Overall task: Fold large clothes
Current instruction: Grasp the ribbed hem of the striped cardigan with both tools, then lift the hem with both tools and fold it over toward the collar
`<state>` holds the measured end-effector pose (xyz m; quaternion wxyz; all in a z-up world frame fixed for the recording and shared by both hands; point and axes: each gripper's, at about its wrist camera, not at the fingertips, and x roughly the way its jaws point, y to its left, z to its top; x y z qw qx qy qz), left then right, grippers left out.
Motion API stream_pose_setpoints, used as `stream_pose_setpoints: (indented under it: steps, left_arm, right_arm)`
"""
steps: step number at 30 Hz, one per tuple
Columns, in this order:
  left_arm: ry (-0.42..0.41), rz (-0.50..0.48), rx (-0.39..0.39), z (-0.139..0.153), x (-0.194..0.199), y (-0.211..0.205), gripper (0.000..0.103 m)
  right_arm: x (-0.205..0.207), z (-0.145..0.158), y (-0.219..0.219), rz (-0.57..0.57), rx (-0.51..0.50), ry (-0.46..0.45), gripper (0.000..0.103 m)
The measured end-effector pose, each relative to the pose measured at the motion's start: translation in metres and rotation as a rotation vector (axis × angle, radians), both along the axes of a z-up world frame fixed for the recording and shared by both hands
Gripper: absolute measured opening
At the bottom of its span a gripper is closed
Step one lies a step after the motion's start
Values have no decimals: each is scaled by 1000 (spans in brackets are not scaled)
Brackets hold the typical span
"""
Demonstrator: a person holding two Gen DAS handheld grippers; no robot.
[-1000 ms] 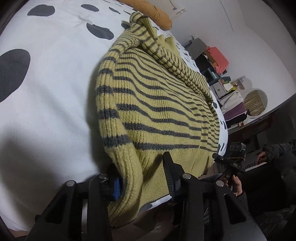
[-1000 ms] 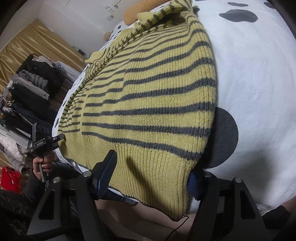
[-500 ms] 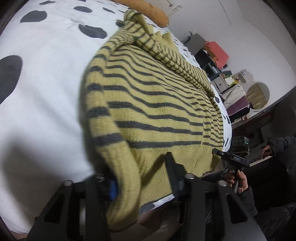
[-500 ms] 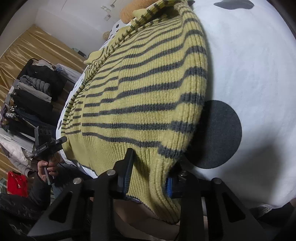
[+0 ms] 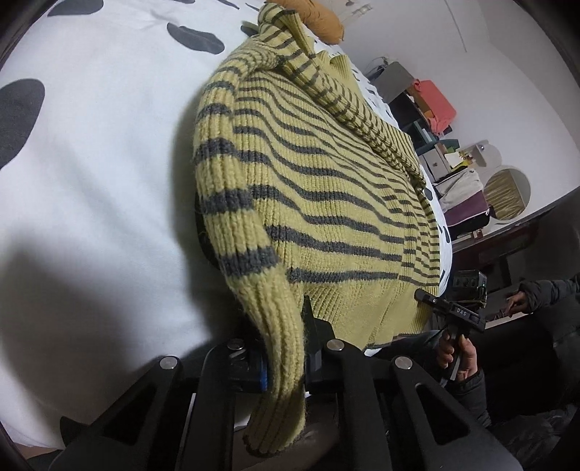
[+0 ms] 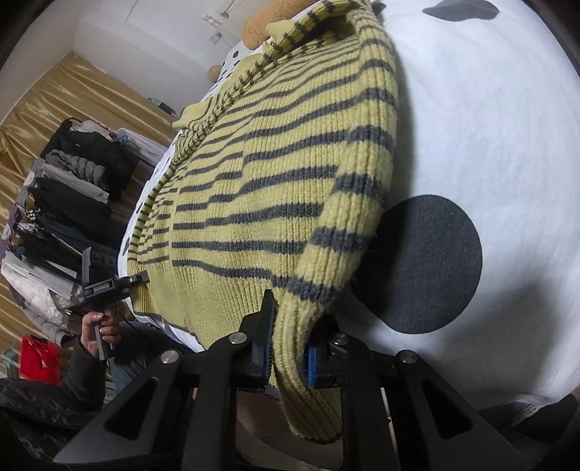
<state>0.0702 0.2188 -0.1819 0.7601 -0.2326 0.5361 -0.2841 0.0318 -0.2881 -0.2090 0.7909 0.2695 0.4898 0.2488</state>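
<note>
A yellow-green knit sweater with grey stripes (image 5: 326, 188) lies on a white bed cover with black spots (image 5: 90, 145). My left gripper (image 5: 284, 357) is shut on the sweater's near left hem corner, which hangs over the bed edge. My right gripper (image 6: 288, 357) is shut on the near right hem corner of the sweater (image 6: 275, 188). Each gripper shows in the other's view, held in a hand: the right one (image 5: 453, 311) and the left one (image 6: 105, 286).
An orange pillow (image 5: 319, 18) lies at the head of the bed. Shelves with boxes and a round mirror (image 5: 507, 195) stand on one side. A rack of dark clothes (image 6: 72, 188) and gold curtains stand on the other.
Both grippers have closed from open onto the sweater's hem corners. The cloth now bunches between the fingers.
</note>
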Motion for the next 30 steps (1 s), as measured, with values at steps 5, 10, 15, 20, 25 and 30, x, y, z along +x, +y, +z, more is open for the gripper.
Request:
stream_pose_setpoints:
  steps: [5, 10, 15, 20, 25, 30]
  left_arm:
    - [-20, -1, 32, 7, -4, -2, 13]
    - [9, 38, -31, -1, -5, 5, 16]
    - [17, 45, -58, -3, -6, 8, 13]
    - [11, 18, -84, 9, -4, 8, 10]
    - [-101, -24, -91, 64, 2, 1, 10]
    - [-209, -45, -82, 124, 28, -9, 9]
  right_arm:
    - [1, -1, -2, -3, 9, 8, 14]
    - [1, -4, -5, -6, -3, 16, 25]
    - [-2, -1, -1, 9, -24, 3, 14]
    - [-3, 15, -3, 19, 92, -5, 12]
    - [2, 66, -4, 50, 116, -63, 12]
    - [23, 114, -4, 46, 181, -101, 12]
